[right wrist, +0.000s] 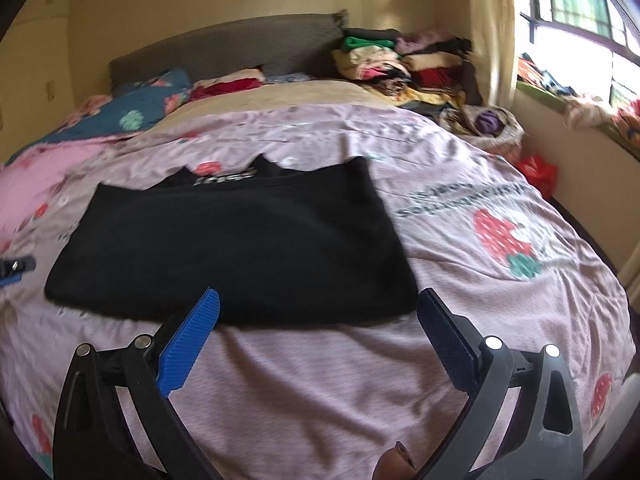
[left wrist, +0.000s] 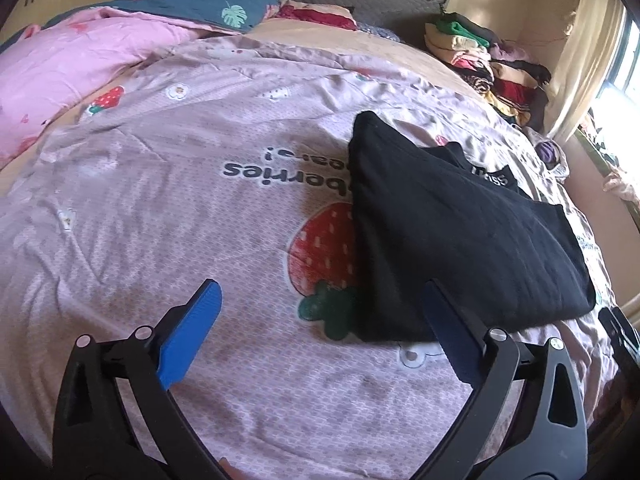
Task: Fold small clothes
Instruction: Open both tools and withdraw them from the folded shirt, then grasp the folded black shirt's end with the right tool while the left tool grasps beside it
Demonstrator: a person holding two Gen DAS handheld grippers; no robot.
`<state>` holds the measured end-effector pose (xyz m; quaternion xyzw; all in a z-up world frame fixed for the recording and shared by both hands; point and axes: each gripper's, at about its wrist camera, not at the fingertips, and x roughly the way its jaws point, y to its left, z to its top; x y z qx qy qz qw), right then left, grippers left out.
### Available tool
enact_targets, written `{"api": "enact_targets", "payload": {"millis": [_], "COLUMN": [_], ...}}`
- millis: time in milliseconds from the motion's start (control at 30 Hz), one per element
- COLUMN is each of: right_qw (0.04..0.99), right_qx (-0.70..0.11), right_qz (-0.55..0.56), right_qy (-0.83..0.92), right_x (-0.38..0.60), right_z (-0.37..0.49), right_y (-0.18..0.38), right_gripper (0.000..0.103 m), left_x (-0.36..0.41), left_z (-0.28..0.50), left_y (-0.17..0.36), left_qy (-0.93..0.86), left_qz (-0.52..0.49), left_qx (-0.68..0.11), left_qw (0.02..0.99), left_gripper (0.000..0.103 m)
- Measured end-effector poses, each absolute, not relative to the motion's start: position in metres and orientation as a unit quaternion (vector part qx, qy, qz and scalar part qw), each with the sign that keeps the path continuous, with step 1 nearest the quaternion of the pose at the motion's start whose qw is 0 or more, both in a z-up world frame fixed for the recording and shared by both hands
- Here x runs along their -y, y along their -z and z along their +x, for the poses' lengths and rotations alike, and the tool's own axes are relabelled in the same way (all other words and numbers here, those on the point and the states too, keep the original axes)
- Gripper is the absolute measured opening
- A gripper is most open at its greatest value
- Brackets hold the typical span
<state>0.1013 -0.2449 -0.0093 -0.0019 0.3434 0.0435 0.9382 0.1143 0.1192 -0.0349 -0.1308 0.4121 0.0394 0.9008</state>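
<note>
- The black garment [left wrist: 460,232] lies flat on the pink strawberry-print bedspread [left wrist: 200,240], on the near half of the bed. It is folded into a rough rectangle, with a collar bearing white lettering showing at its far edge.
- The left gripper [left wrist: 320,308] has its blue fingers [left wrist: 192,332] spread wide with nothing between them. It hangs over the garment's near left corner; the right finger overlaps the cloth in the view, but contact cannot be confirmed.
- The right gripper [right wrist: 320,312] is likewise spread wide and empty, just short of the garment's near edge.
- Handling judgement: the garment appears light, soft and limp. It will sag and drag when lifted by one point, and stacked layers may slide apart.
- Recommended hold: pinch through all layers at the two near corners, one gripper per corner, and keep the edge taut while carrying it over.
- Risk: a low pinch may catch the bedspread beneath.
- A stack of folded clothes [right wrist: 384,60] sits at the far right, by the headboard [right wrist: 224,44].
</note>
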Motion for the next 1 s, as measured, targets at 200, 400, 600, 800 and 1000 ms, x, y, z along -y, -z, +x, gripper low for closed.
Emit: {"api": "enact_targets", "payload": {"millis": [200, 400, 600, 800, 1000], "right_qw": [0.932, 0.921, 0.905, 0.889, 0.876], "right_qx": [-0.346, -0.346, -0.351, -0.351, -0.350], "right_qz": [-0.051, -0.092, -0.130, -0.173, -0.223], "right_qy": [-0.097, -0.153, -0.204, -0.240, -0.247], "right_x": [0.192, 0.138, 0.089, 0.049, 0.025], "right_z": [0.099, 0.097, 0.097, 0.097, 0.101], "right_y": [0.012, 0.015, 0.021, 0.030, 0.044], "right_gripper": [0.098, 0.098, 0.098, 0.098, 0.098], "left_x": [-0.129, -0.135, -0.141, -0.146, -0.146], "left_z": [0.114, 0.116, 0.119, 0.123, 0.137], "left_y": [0.033, 0.035, 0.035, 0.030, 0.022], "left_qy": [-0.055, -0.065, -0.071, -0.076, -0.078], "left_qz": [-0.136, -0.133, -0.136, -0.137, -0.122], "left_qx": [-0.410, -0.412, -0.412, -0.408, -0.405], "left_qw": [0.900, 0.899, 0.898, 0.900, 0.903], "left_gripper": [0.093, 0.093, 0.093, 0.093, 0.093]}}
